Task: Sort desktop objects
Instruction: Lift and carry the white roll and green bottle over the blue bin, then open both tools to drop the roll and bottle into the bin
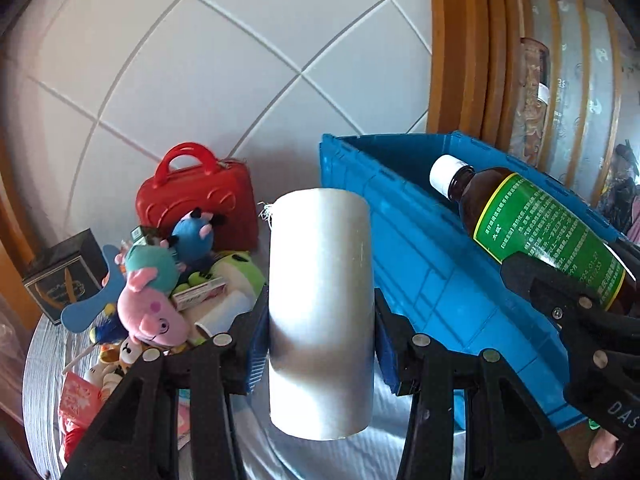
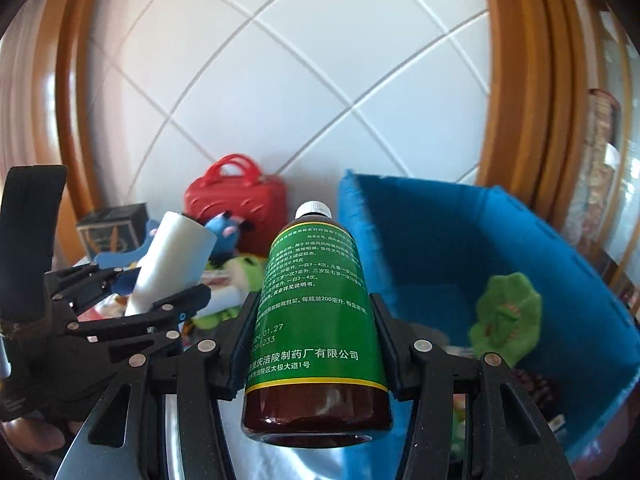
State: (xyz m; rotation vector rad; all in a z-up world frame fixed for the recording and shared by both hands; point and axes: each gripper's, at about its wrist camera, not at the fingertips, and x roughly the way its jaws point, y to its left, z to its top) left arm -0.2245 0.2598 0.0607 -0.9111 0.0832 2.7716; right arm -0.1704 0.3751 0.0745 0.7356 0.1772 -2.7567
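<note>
Your left gripper point(image 1: 320, 332) is clamped on the white roll point(image 1: 320, 312), pads on both its sides, roll upright and lifted off the silver-covered tabletop point(image 1: 44, 364). Same roll shows tilted in the right wrist view point(image 2: 168, 264), w/ the left gripper point(image 2: 158, 294) seen from the side.

Your right gripper point(image 2: 316, 344) is closed on the brown medicine bottle point(image 2: 316, 320), fingers pinching the green label, white cap pointing fwd and up. In the left wrist view the bottle point(image 1: 532, 220) sits over the near rim of the blue bin point(image 1: 432, 264), held by the right gripper point(image 1: 568, 280).

The bin point(image 2: 568, 264) is to the right, open top, walls tall; its left wall edge is just beside the bottle cap in the right view. Inside you've got a green plush point(image 2: 506, 316) toward the right-hand wall, and some small stuff low by the near wall, too blurred to name. Middle of the bin floor is dark; can't tell what lies there.

Left side is crowded: red case point(image 1: 196, 200) against the tiled wall point(image 1: 240, 60), blue plush point(image 1: 194, 236) in front of it, pink pig plush point(image 1: 148, 304), dark box point(image 1: 60, 276) at the far left edge, more toys and small boxes piled toward the table's near-left edge. Roll is between that pile and the bin's left wall; bare tabletop shows only below the roll. Wooden frame point(image 1: 464, 48) rises behind the bin.
</note>
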